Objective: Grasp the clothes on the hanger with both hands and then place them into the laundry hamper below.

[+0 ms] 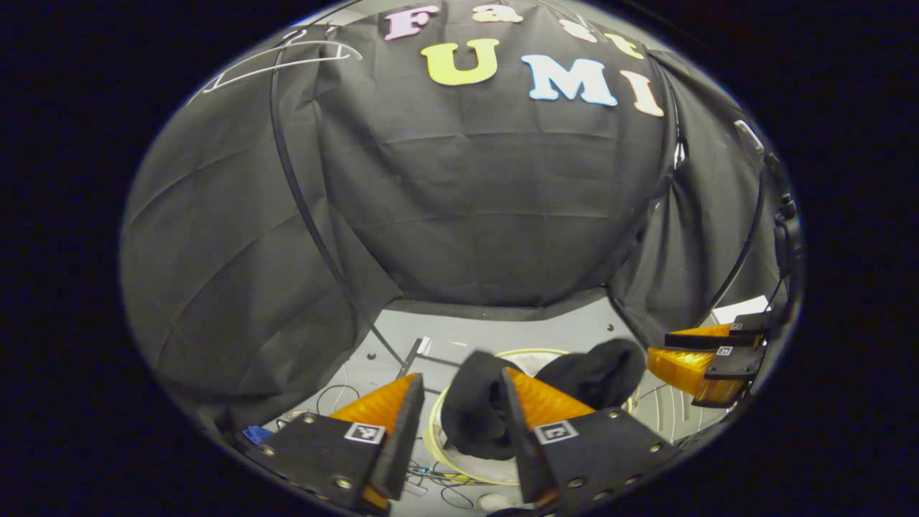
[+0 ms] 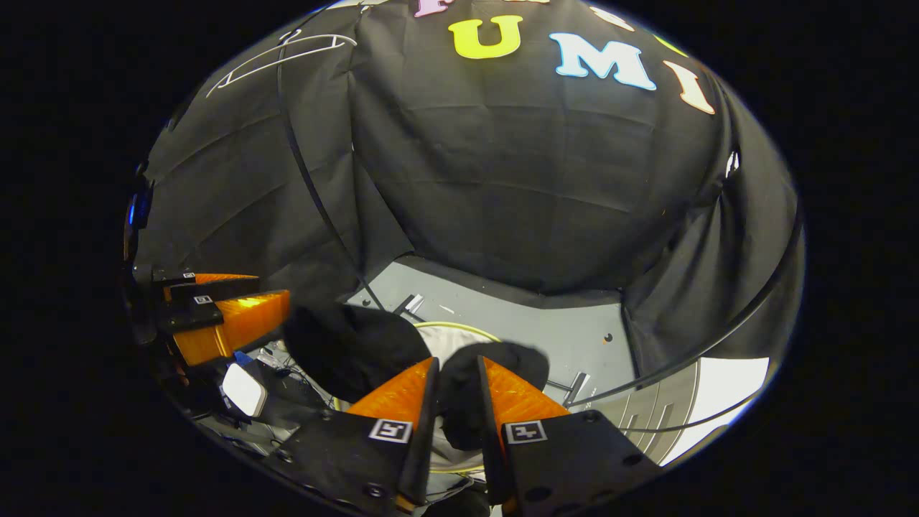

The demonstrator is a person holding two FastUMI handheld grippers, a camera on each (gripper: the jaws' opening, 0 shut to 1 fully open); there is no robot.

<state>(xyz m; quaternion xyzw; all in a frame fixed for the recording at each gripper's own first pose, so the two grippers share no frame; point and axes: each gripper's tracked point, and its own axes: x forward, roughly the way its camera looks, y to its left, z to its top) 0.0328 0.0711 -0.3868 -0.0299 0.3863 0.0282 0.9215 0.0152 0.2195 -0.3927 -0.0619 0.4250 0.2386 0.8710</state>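
A black garment [image 1: 474, 416] hangs in a bunch over the laundry hamper, whose pale yellow rim [image 1: 434, 431] rings a white inside. In the left gripper view my left gripper [image 1: 459, 373] stands open; the cloth rests against one finger and a gap shows beside the other. A second lump of the garment [image 1: 596, 373] hangs by my right gripper [image 1: 657, 352]. In the right gripper view my right gripper [image 2: 456, 359] is shut on the black garment [image 2: 459, 409], above the hamper rim [image 2: 459, 327]. The left gripper [image 2: 271, 286] shows at the left, beside another bunch of cloth [image 2: 352, 352].
A bare white hanger [image 1: 287, 61] hangs high at the upper left, also the hanger [image 2: 280, 57] in the right gripper view. A thin black pole [image 1: 301, 208] runs down to the grey floor [image 1: 502, 330]. Cables [image 1: 337, 395] and small items lie left of the hamper.
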